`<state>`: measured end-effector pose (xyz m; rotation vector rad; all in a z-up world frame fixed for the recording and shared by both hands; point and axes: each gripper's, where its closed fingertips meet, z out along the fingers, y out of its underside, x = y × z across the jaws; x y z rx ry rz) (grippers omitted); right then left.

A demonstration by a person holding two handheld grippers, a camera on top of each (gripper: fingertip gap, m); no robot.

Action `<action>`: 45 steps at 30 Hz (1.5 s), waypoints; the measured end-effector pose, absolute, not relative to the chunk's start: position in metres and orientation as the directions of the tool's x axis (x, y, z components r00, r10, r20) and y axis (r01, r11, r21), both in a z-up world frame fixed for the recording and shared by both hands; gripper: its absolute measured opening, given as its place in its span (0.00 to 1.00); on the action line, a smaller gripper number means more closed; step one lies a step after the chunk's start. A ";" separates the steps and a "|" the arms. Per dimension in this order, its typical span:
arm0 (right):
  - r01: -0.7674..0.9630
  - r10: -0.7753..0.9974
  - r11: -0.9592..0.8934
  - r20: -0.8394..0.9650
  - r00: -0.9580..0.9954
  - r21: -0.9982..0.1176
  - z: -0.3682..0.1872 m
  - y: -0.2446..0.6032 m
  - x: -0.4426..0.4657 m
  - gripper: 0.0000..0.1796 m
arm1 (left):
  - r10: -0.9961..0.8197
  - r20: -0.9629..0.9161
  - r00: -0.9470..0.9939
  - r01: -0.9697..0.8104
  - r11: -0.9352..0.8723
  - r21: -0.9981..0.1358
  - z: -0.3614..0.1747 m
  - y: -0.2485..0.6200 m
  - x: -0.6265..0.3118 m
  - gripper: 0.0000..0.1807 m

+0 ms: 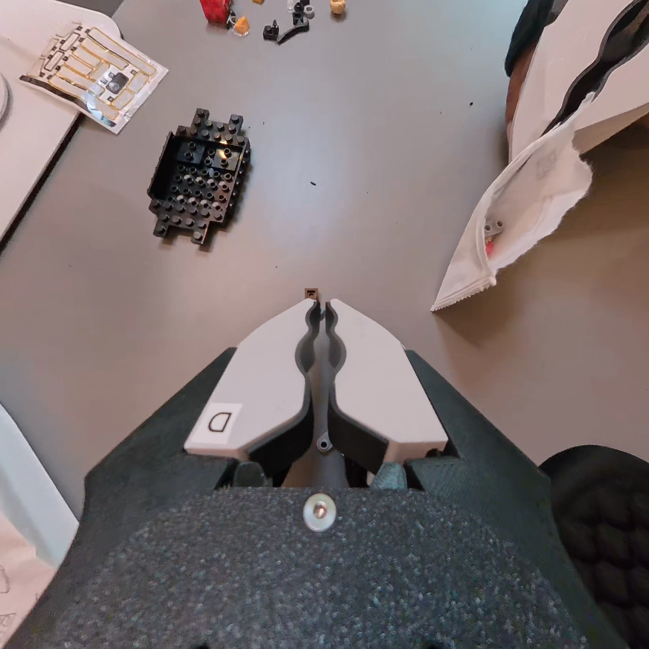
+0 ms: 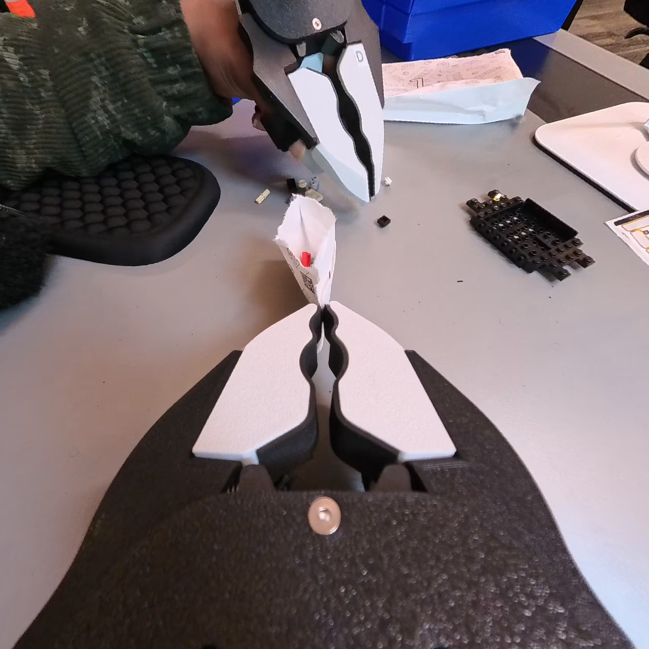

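- The torn white paper bag [image 2: 309,253] is pinched by its bottom corner between the closed tips of the right gripper [image 2: 325,309]. It stands open-mouthed just ahead of them, with a red piece [image 2: 306,259] inside.
- Beyond the bag's mouth lie small loose parts [image 2: 305,186] on the grey table [image 2: 421,333].
- The left gripper [image 1: 322,303] points steeply down at the table, its jaws drawn to a narrow slit and seemingly empty. A tiny dark square piece [image 1: 312,293] lies just ahead of its tips.
- A black studded base [image 1: 202,175] sits well ahead and left of those jaws.
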<state>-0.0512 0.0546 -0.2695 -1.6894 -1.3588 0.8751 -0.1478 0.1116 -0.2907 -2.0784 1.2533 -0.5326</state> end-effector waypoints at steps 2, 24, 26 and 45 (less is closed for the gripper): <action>0.442 0.981 -0.121 -0.039 0.190 -0.889 -0.270 0.055 -0.051 0.00 | -0.890 0.017 0.455 -0.621 -0.331 -0.711 -0.289 0.110 -0.146 0.01; 0.425 0.979 -0.133 -0.051 0.199 -0.895 -0.268 0.056 -0.051 0.00 | -0.981 -0.006 0.195 -0.501 -0.094 -0.860 -0.240 0.058 -0.074 0.11; 0.420 0.979 -0.130 -0.049 0.197 -0.898 -0.266 0.056 -0.051 0.00 | -0.981 -0.006 0.192 -0.499 -0.092 -0.862 -0.240 0.058 -0.077 0.12; 0.427 0.980 -0.126 -0.046 0.193 -0.895 -0.267 0.054 -0.051 0.00 | -0.401 -0.103 0.910 -0.313 -0.503 -0.805 -0.264 0.268 -0.230 0.10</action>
